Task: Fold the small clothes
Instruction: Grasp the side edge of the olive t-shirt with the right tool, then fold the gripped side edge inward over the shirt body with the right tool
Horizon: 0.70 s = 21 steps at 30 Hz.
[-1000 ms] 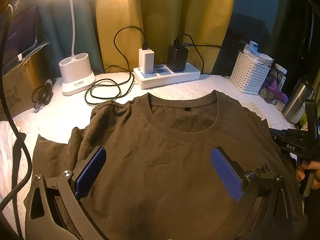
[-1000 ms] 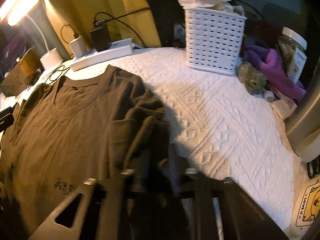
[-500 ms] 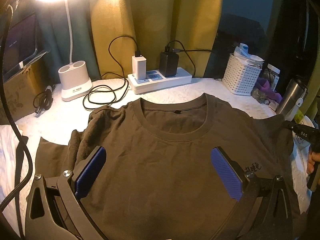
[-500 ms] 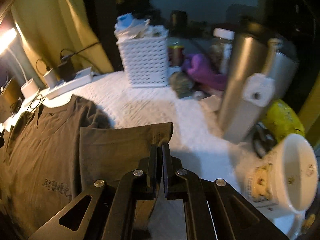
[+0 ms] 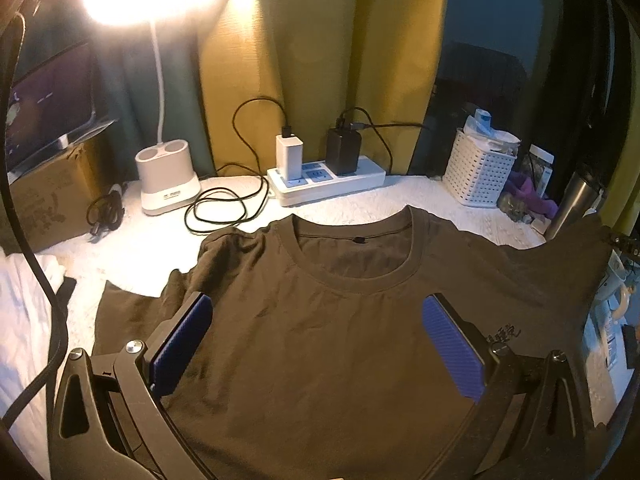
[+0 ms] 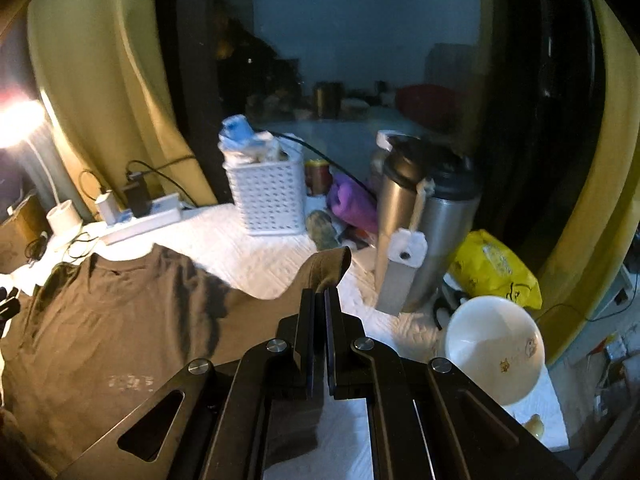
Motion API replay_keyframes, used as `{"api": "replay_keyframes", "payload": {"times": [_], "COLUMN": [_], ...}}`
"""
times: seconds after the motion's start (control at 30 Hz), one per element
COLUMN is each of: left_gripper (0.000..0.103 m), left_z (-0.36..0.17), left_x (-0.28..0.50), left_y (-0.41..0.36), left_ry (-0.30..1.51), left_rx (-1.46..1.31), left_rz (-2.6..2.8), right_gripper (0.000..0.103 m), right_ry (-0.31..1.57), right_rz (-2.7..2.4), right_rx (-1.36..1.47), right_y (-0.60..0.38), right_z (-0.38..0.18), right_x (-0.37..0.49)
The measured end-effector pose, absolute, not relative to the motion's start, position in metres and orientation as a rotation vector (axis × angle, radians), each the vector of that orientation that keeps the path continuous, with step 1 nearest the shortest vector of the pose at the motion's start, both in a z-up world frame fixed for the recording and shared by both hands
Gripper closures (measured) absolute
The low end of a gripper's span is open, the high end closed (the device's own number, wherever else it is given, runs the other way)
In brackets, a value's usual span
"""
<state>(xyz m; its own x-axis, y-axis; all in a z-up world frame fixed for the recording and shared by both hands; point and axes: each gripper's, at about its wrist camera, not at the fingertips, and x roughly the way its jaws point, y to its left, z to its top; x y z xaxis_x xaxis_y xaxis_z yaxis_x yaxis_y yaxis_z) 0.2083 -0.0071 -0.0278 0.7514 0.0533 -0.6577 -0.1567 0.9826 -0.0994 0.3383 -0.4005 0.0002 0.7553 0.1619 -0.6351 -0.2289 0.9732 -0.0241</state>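
The left tool [image 5: 316, 344] hangs over the chest of the brown T-shirt [image 5: 340, 340] with its blue pads [image 5: 182, 344] set wide apart, gripping nothing; whether the pads rest on the cloth cannot be told. The T-shirt lies front up on the white tabletop [image 5: 132, 248], collar toward the far edge. Its left sleeve [image 5: 128, 304] lies rumpled just beside the left pad, with bare tabletop beyond it.

The right tool [image 6: 318, 320] has its fingers pressed together on the hem of the right sleeve [image 6: 326, 266], which is lifted off the tabletop and drawn outward; the cloth sags between the tool and the shirt body [image 6: 112, 320]. Little room is left on that side: a white bowl [image 6: 494, 344] sits just right of the tool, with two steel flasks [image 6: 420, 216] and a yellow bag [image 6: 494, 268] close behind it. Bare tabletop shows between the raised sleeve and the white basket [image 6: 266, 200].

Along the far edge, from the left wrist view, stand a lamp base [image 5: 168, 176], a coiled black cable [image 5: 224, 208] and a power strip [image 5: 328, 180] with two chargers, near the collar, backed by yellow curtains [image 5: 312, 60]
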Motion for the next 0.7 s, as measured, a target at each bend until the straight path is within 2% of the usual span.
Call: {"api": "replay_keyframes", "payload": {"times": [0.3, 0.7], "left_gripper": [0.0, 0.0], "left_z": [-0.026, -0.033], "left_x": [0.181, 0.151], "left_y": [0.022, 0.073], "left_ry": [0.679, 0.655], "left_rx": [-0.185, -0.237], "left_rz": [0.13, 0.153], "right_gripper": [0.099, 0.099], "right_ry": [0.657, 0.736], "right_rz": [0.318, 0.415], "right_rx": [-0.149, -0.205], "right_y": [-0.339, -0.239], "right_z": [0.013, -0.016], "right_x": [0.316, 0.311]}}
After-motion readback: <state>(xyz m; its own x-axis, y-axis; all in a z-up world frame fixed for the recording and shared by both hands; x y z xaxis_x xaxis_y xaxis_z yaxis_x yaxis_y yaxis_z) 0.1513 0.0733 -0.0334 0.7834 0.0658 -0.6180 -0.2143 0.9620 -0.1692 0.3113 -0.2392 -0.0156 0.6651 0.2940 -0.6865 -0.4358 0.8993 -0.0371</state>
